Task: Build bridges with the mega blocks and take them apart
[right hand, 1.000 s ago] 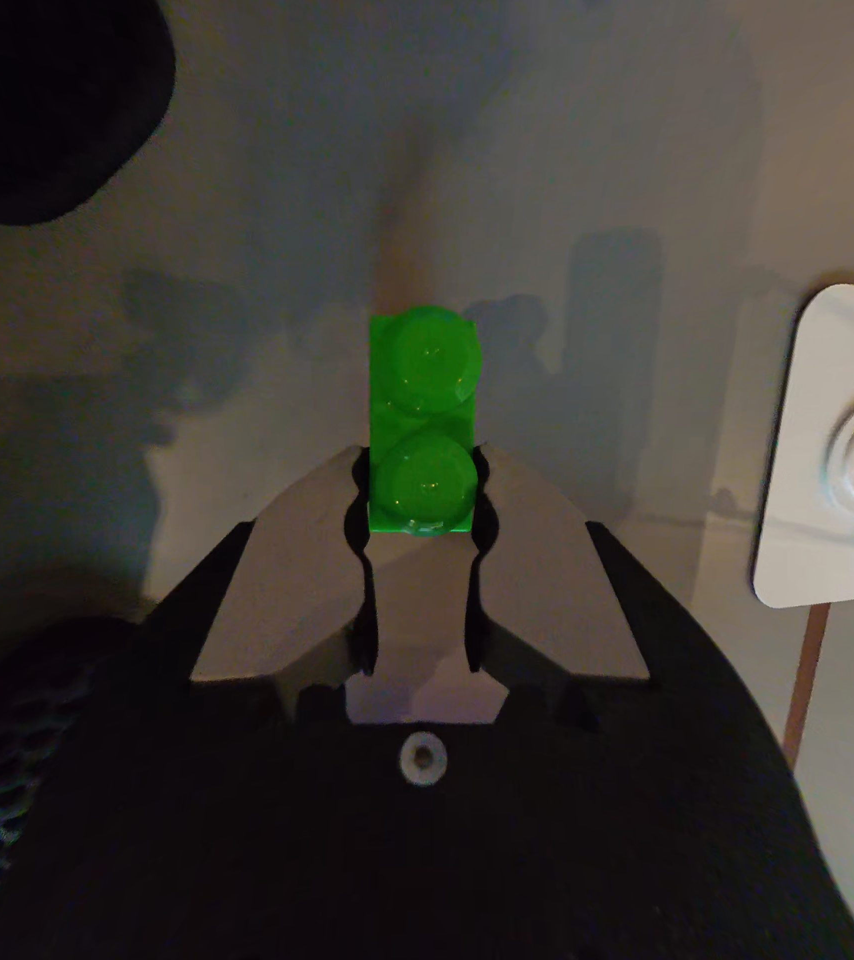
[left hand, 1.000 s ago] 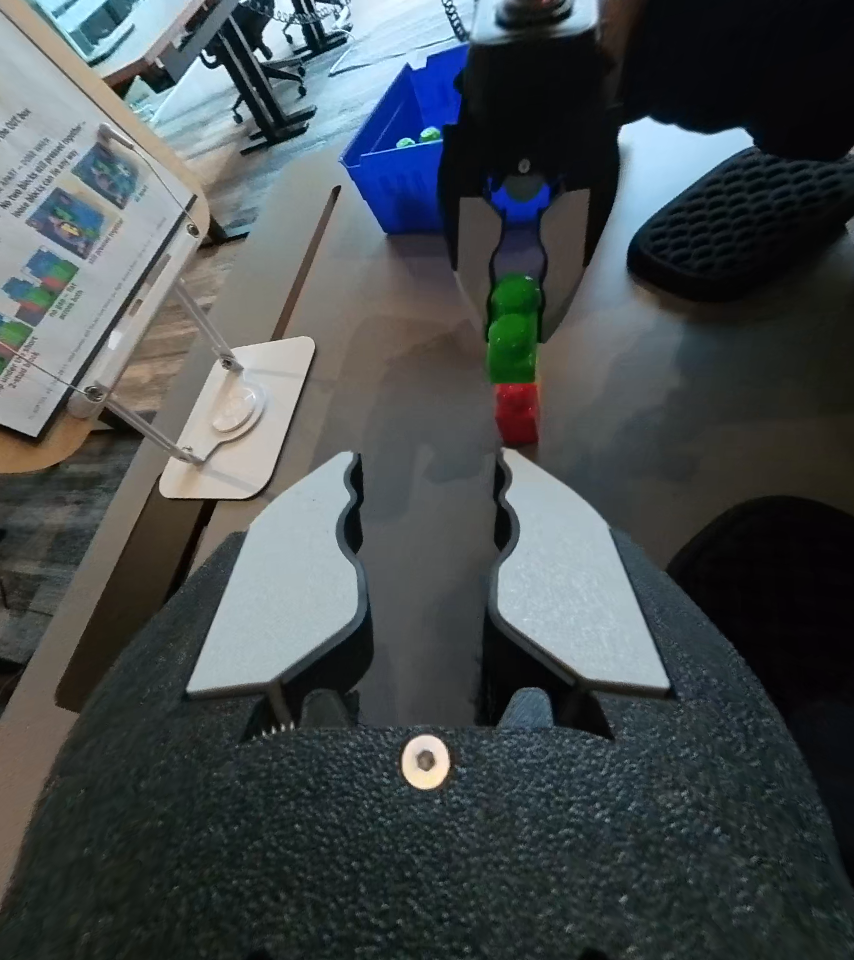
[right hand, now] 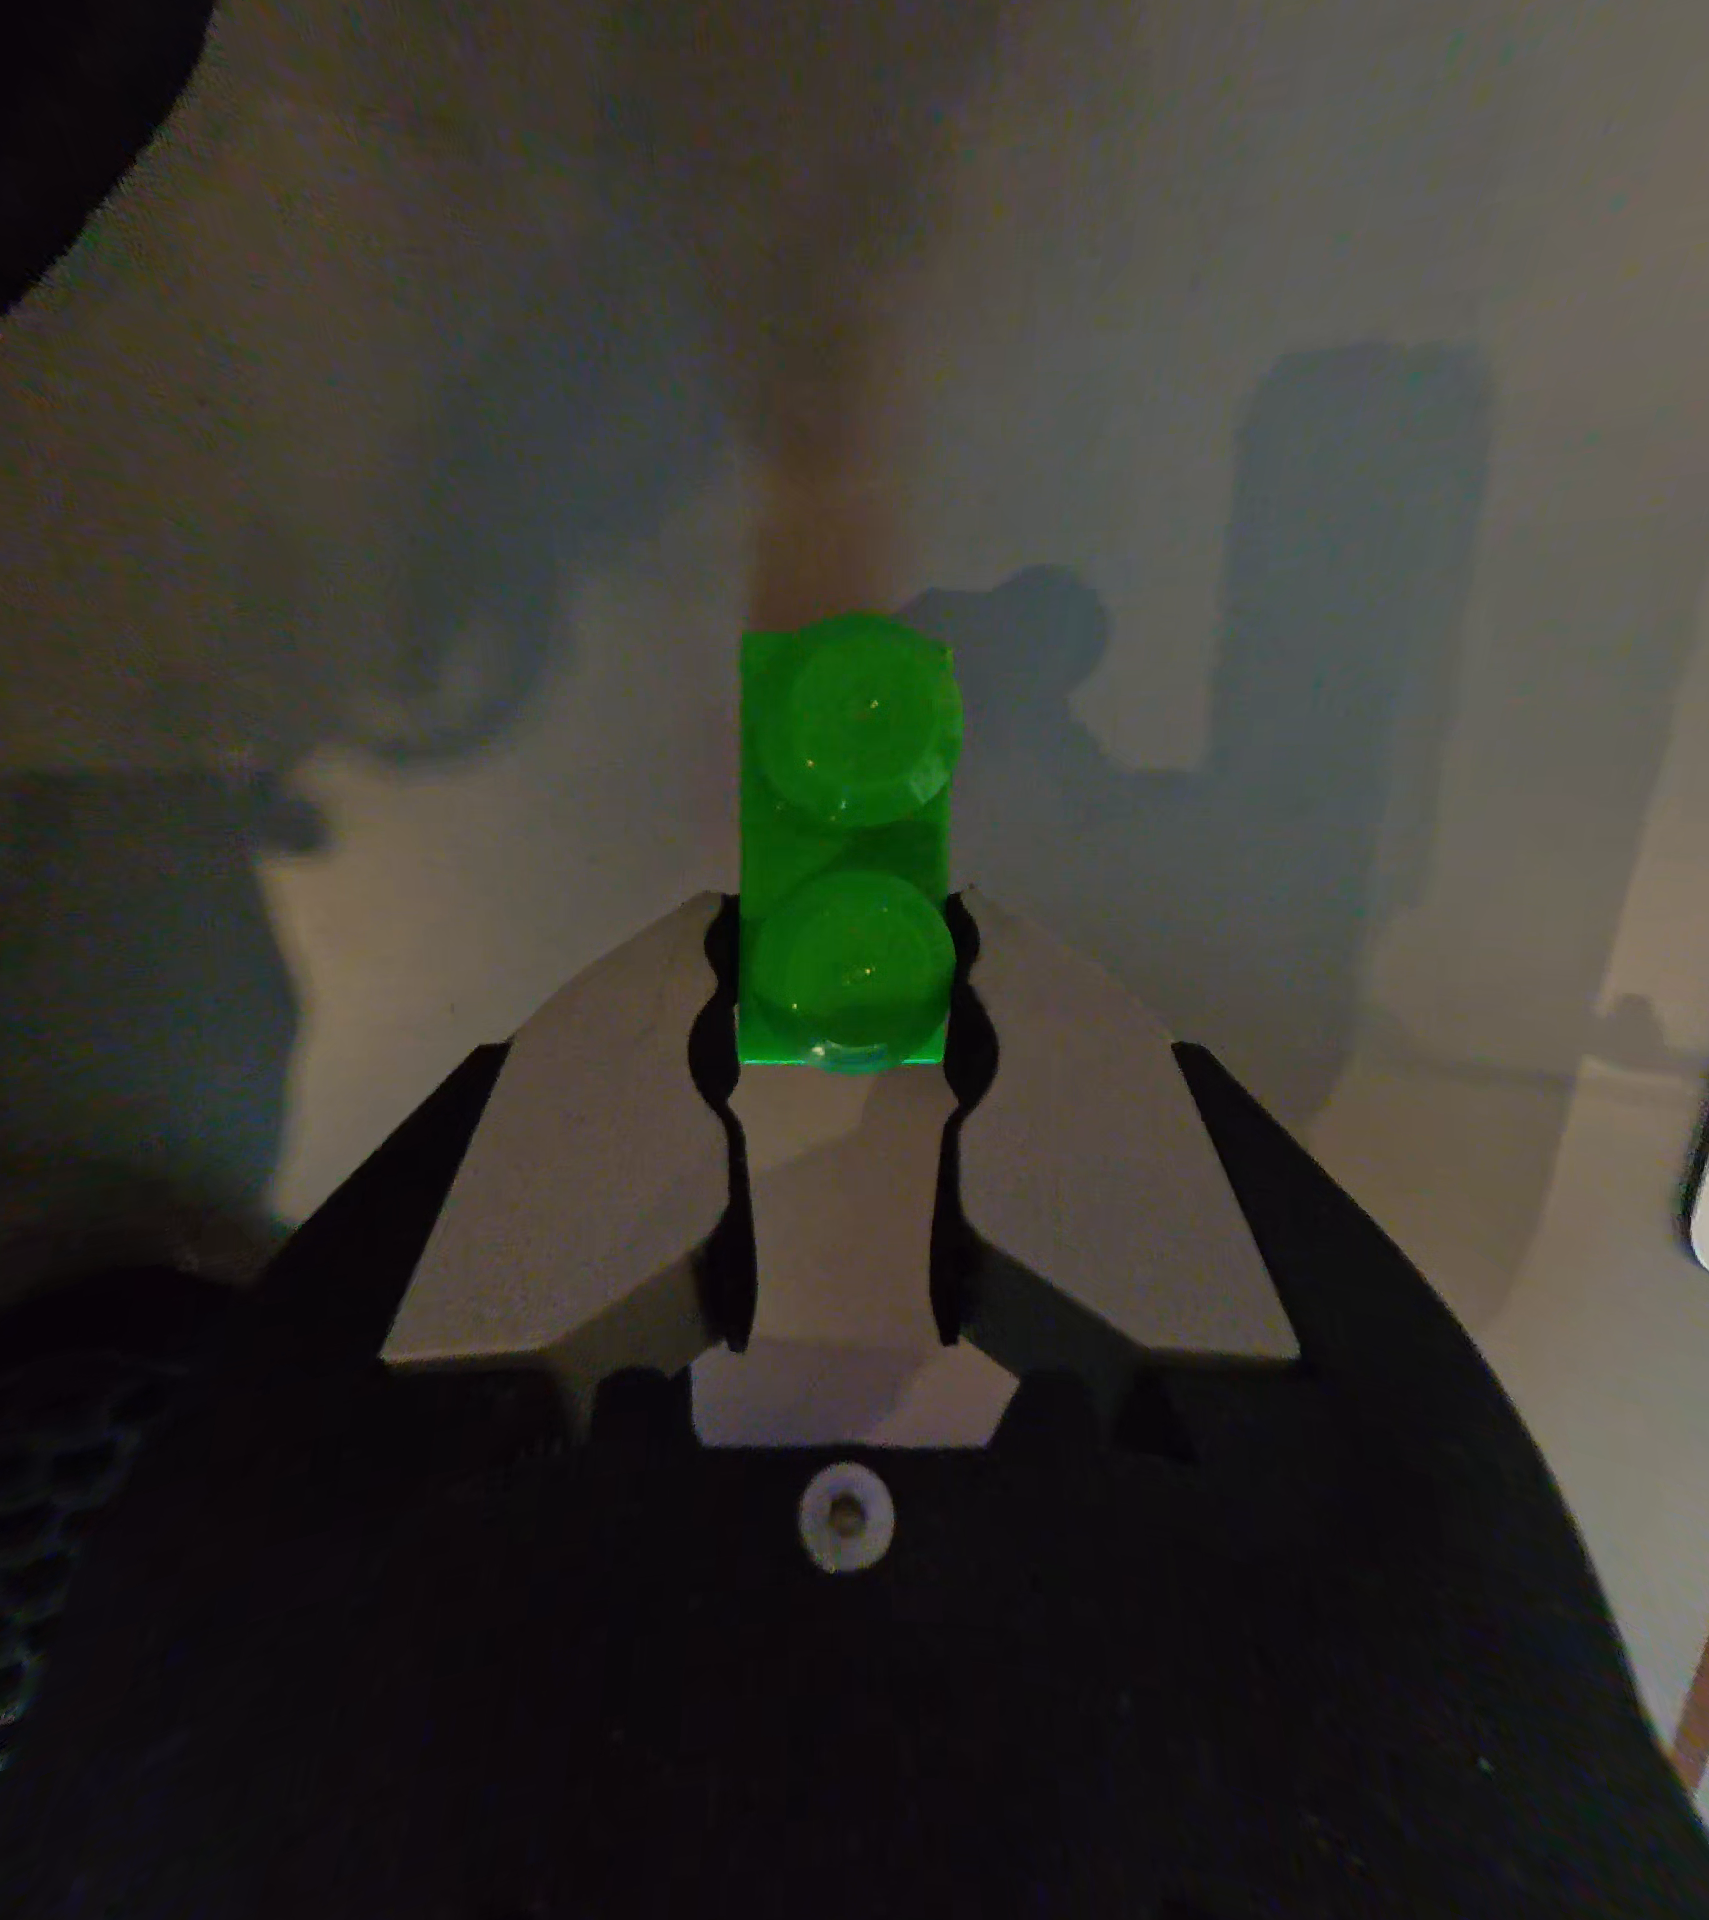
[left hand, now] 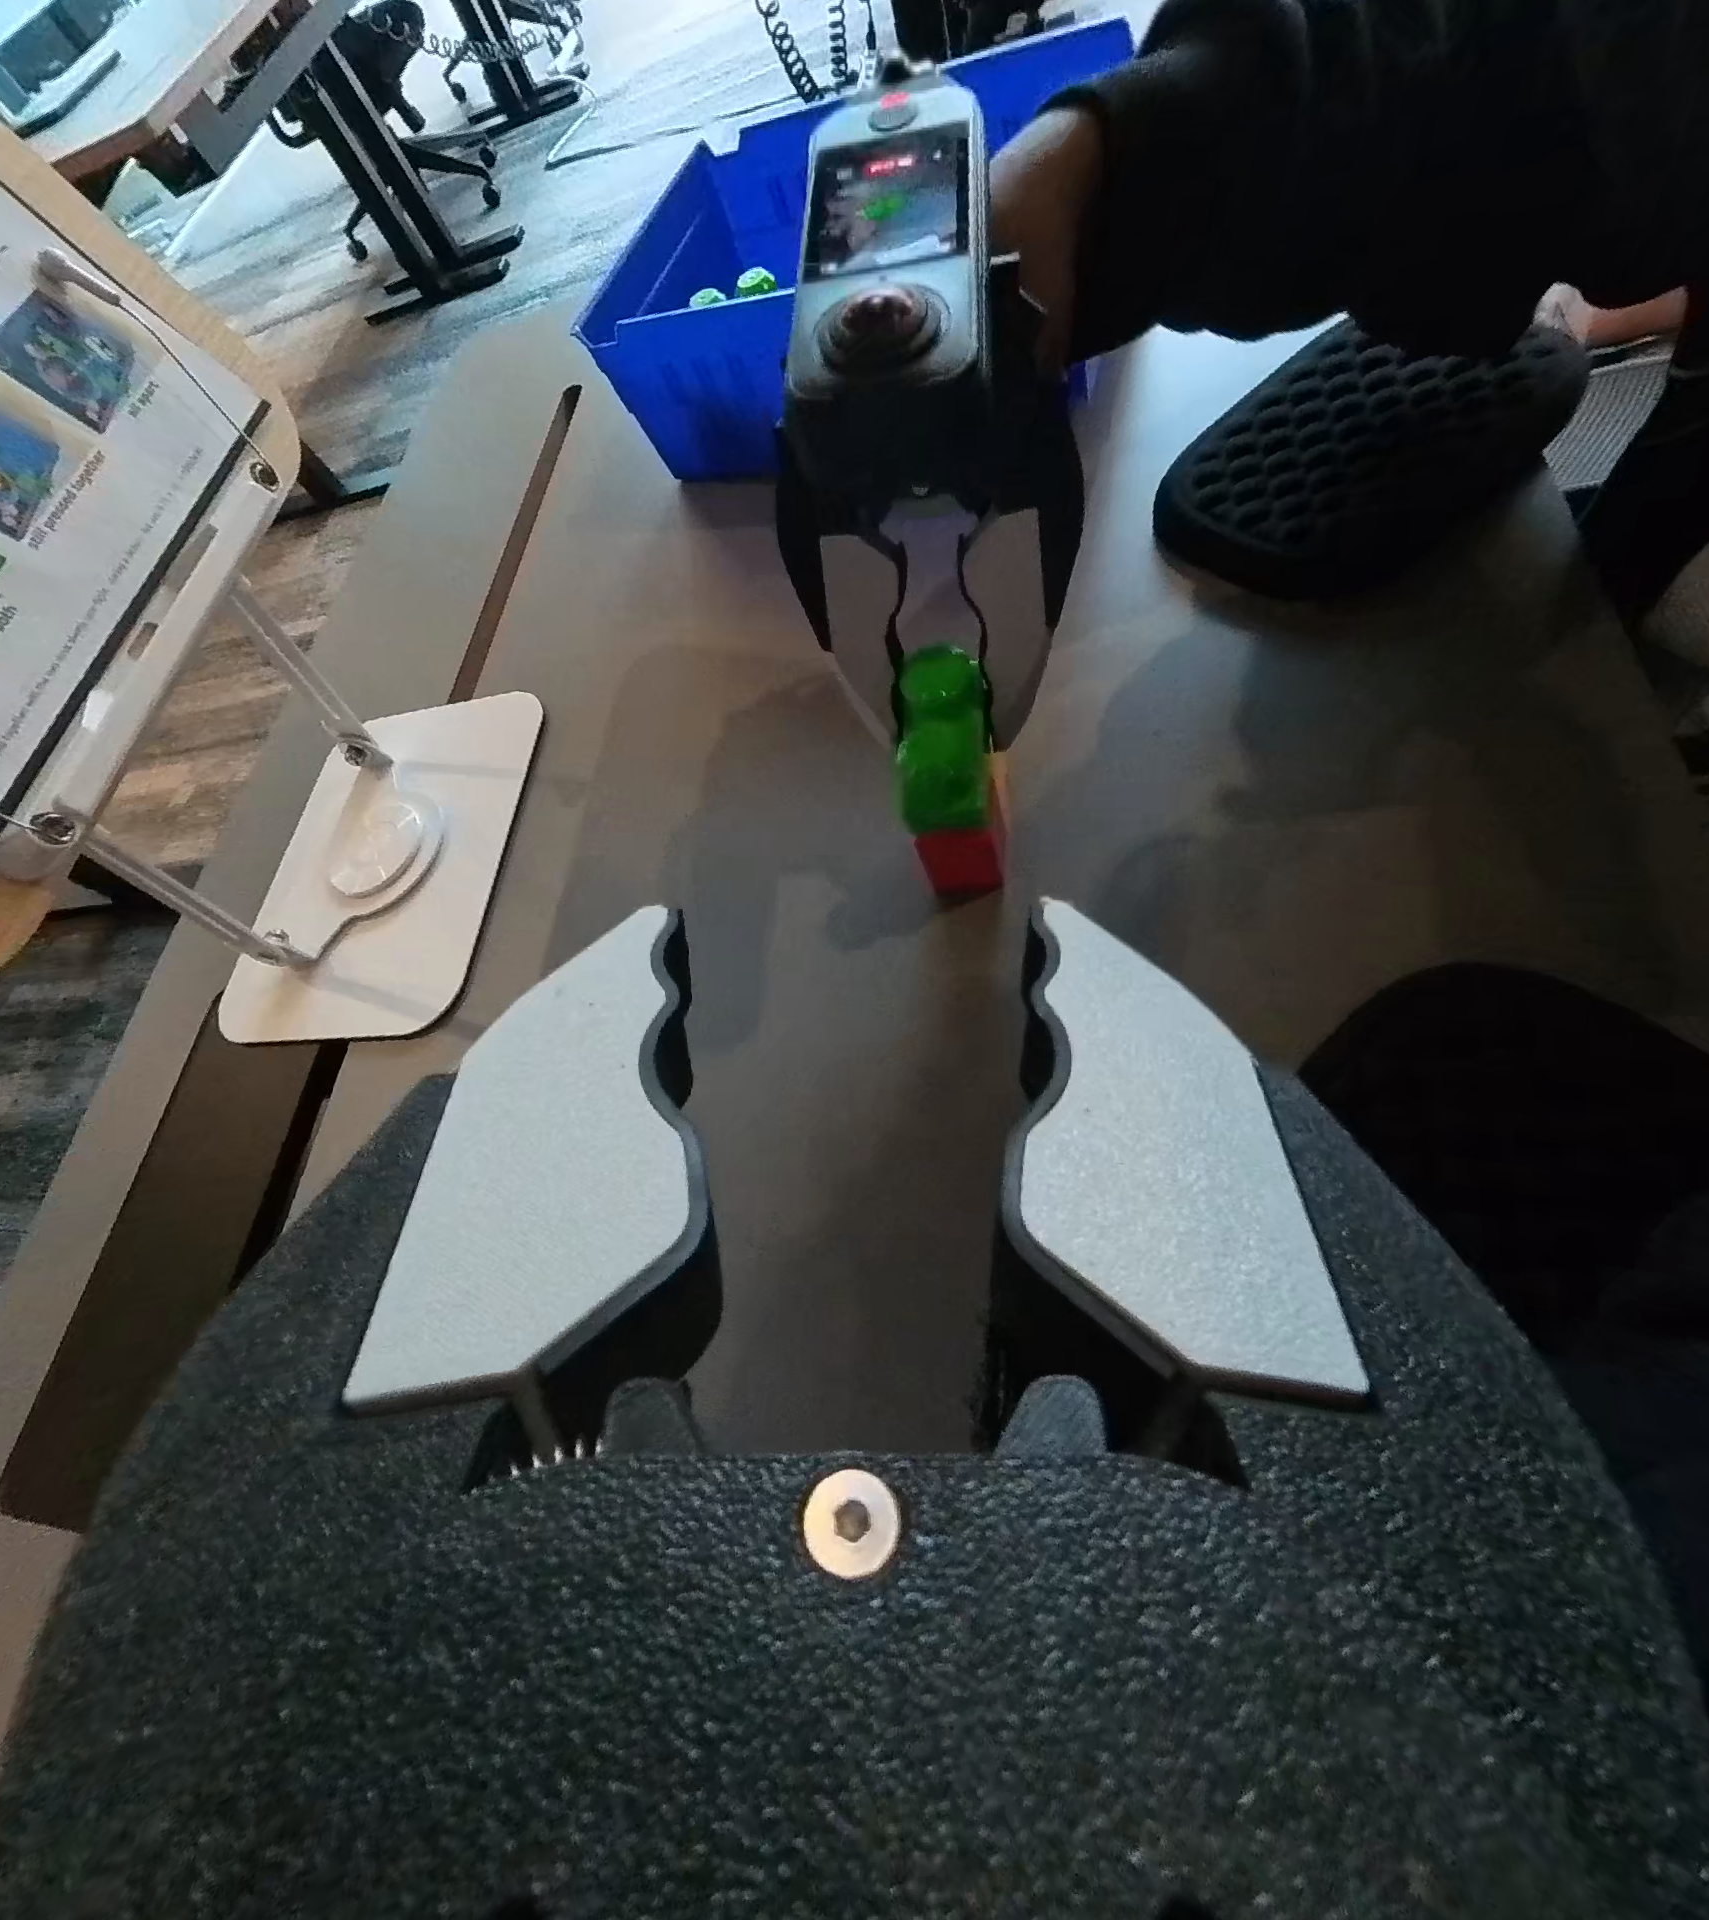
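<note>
At the far left of the left wrist view, an instruction sheet [left hand: 8, 582] on a tilted board leans over the edge of the grey worktop [left hand: 1245, 831], held by a wire stand whose white base plate [left hand: 382, 873] lies flat on the surface. To its right, in the foreground, the left tool [left hand: 855, 997] hovers low over the worktop with its jaws set wide and nothing between them.

Just ahead of it, near the middle of the worktop, stands a red block [left hand: 962, 858]. On top of the red block sits a green two-stud block [left hand: 938, 743], its long axis running away from the left tool toward the right tool [left hand: 936, 665] opposite. The right tool, gripped by a hand [left hand: 1047, 223] in a dark sleeve, comes down from the far side and pinches the green block's far end between its fingertips [left hand: 985, 686].

From the right wrist view the green block [right hand: 845, 847] reads as a narrow rectangle with studs facing the camera, long axis straight ahead along the fingers. The right tool [right hand: 845, 971] clamps the near stud's sides with a narrow gap, while the far stud projects beyond the tips.

Behind the right tool sits a blue bin [left hand: 684, 343] with green pieces inside. Farther right, a black honeycomb pad [left hand: 1369, 447] rests on the worktop.
</note>
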